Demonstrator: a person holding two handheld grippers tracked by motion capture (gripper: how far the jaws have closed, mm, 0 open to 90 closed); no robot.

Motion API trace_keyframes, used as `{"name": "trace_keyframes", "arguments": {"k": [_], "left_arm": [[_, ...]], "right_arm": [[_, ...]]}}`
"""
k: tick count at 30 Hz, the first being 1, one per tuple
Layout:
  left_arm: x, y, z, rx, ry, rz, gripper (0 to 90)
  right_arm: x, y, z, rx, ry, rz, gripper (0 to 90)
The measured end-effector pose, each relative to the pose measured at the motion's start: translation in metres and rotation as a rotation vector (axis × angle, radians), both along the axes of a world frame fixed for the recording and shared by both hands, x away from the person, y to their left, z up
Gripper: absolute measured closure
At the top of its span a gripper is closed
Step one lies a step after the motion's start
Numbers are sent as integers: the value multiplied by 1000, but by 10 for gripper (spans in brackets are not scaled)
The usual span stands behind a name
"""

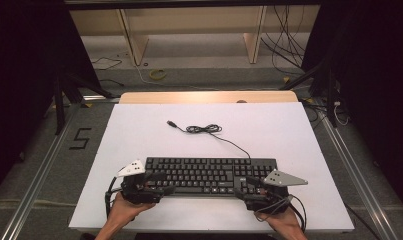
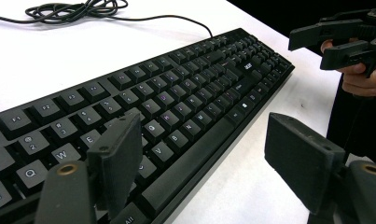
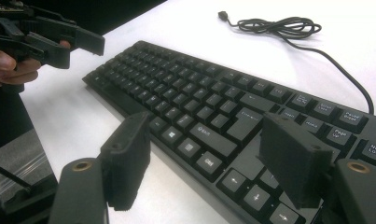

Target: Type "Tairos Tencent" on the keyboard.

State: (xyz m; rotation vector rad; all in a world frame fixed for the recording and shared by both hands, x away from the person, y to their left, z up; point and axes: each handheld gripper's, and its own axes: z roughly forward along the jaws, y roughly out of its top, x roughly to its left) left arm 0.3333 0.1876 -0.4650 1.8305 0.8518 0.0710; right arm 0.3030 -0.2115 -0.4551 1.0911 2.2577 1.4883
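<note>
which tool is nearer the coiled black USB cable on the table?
Right, slightly. The coiled black USB cable lies behind the black keyboard; its lead enters near the right tool. The left tool sits at the opposite end.

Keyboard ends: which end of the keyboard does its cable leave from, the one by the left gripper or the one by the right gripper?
The end by the right gripper: the cable leaves the keyboard at its far edge there, while the left gripper sits at the other end.

One keyboard (image 1: 210, 175) lies on one white table (image 1: 139, 135), with one coiled cable (image 1: 204, 129) behind it ending in one plug (image 1: 171, 123). Two grippers: left (image 1: 156, 184), right (image 1: 254, 189). Two hands hold them.
</note>
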Motion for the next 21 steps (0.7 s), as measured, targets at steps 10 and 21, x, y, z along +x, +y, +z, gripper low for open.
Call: {"name": "trace_keyframes", "arguments": {"k": [10,21], "left_arm": [[0,0,0,4,0,-3,271],[0,0,0,5,1,-3,271]], "right_arm": [[0,0,0,1,0,0,344],[0,2,1,0,3,-1,344]]}}
